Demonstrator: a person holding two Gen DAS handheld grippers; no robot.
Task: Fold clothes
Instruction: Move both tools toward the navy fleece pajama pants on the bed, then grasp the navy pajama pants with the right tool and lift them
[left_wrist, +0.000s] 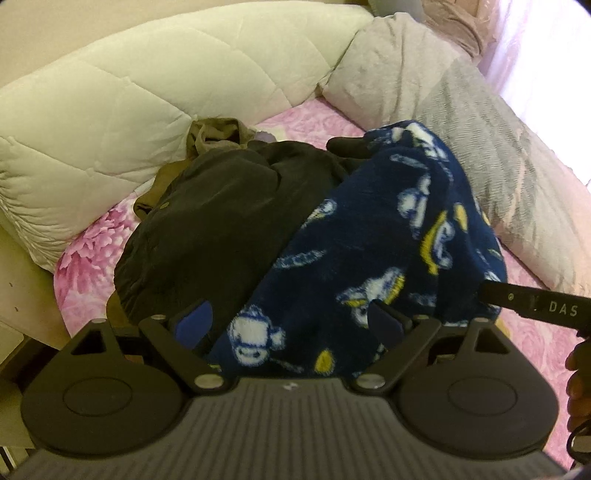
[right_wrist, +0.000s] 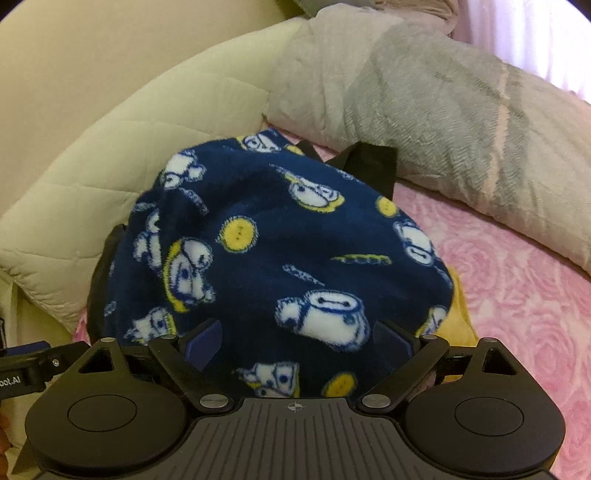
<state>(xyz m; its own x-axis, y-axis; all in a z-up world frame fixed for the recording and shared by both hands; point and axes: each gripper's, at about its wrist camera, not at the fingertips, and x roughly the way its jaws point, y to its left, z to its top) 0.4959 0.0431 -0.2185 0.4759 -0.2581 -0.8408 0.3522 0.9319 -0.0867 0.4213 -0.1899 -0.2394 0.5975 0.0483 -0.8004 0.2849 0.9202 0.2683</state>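
Observation:
A navy fleece garment (left_wrist: 388, 240) with white cartoon figures and yellow spots lies bunched on the pink bed, also filling the right wrist view (right_wrist: 280, 251). It rests partly on a black garment (left_wrist: 207, 229) and an olive-brown one (left_wrist: 218, 133). My left gripper (left_wrist: 291, 319) is open, its blue-padded fingers (left_wrist: 195, 321) wide apart over the near edge of the fleece and the black cloth. My right gripper (right_wrist: 299, 339) is open, its fingers astride the near edge of the fleece. Its body shows at the right of the left wrist view (left_wrist: 535, 304).
A cream quilted duvet (left_wrist: 122, 107) is rolled along the back left of the pink floral sheet (right_wrist: 517, 314). A grey and pink striped blanket (right_wrist: 424, 122) lies along the back right. Yellow cloth (right_wrist: 461, 317) peeks from under the fleece. A black strap end (right_wrist: 373, 162) lies behind it.

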